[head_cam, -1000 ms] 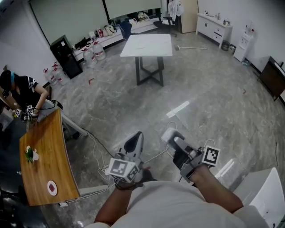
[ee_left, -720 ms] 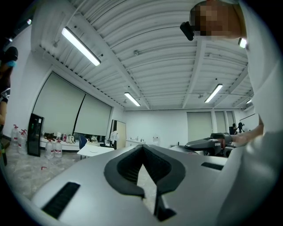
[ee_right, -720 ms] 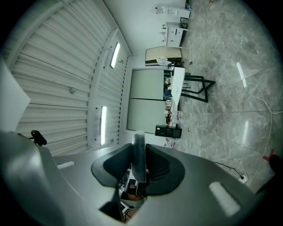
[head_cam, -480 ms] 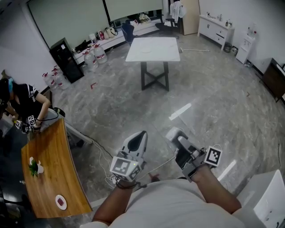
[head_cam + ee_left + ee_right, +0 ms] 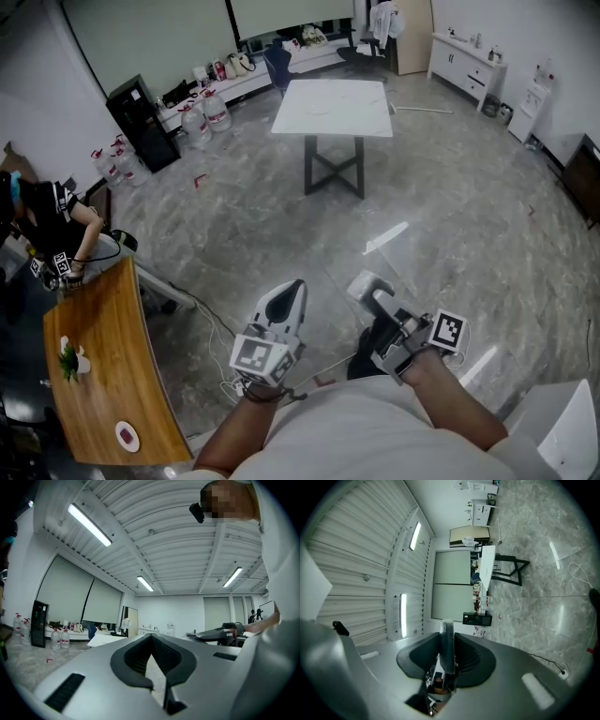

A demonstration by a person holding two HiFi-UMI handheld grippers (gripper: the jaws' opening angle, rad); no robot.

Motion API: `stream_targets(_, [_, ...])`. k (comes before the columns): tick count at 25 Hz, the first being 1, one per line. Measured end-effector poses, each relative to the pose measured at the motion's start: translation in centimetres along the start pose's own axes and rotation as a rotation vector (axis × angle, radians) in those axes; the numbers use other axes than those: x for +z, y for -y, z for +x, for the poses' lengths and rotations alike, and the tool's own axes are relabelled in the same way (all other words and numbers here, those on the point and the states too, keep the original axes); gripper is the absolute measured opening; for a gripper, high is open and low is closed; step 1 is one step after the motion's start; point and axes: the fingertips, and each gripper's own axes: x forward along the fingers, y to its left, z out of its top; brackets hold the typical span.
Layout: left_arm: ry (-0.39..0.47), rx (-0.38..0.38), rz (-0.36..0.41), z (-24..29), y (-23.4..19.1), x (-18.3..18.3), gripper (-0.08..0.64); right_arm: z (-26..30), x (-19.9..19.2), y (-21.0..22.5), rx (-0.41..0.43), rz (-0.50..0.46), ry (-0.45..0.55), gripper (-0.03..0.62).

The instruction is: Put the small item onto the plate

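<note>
My right gripper is held low in front of the person's body and is shut on a thin, flat grey item that stands on edge between its pads. The item is hard to make out in the head view. My left gripper is beside it, shut, with nothing between its fingers. A small white plate with a dark red centre lies on the near end of a wooden table at the lower left, well away from both grippers.
A small green plant stands on the wooden table. A person leans at its far end. A white table stands across the grey marble floor. Cables lie on the floor. Water bottles and a black cabinet line the back wall.
The view has shifted: the wooden table and plate slid towards the lower left and the white table moved right. Both grippers keep their pose, the right still closed on the item.
</note>
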Motion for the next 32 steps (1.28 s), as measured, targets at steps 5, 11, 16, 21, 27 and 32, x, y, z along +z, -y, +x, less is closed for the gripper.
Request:
stream_targets(5, [-0.006, 0.035, -0.005, 6.9, -3.0, -0.4, 0.006, 4.4, 6.7, 2.2, 0.008, 0.013, -0.025, 0.097])
stream_targets(11, [-0.005, 0.073, -0.004, 17.0, -5.9, -0.6, 0.006, 9.4, 16.4, 3.7, 0.026, 0.020, -0.058, 0.097])
stream_targets(16, [0.008, 0.102, -0.010, 24.1, -7.4, -0.6, 0.006, 12.4, 23.3, 5.1, 0.020, 0.009, -0.103, 0.097])
stream_targets(21, [-0.006, 0.106, -0.013, 29.0, -10.1, -0.1, 0.006, 15.7, 27.7, 5.5, 0.024, 0.024, -0.097, 0.097])
stream_targets(27, [-0.007, 0.094, -0.020, 34.7, -15.0, -0.6, 0.006, 20.6, 32.0, 7.7, 0.007, 0.028, -0.075, 0.097])
stream_targets(32, [0.005, 0.067, -0.029, 40.5, -22.1, 1.3, 0.006, 28.9, 35.7, 7.8, 0.005, 0.016, -0.066, 0.097])
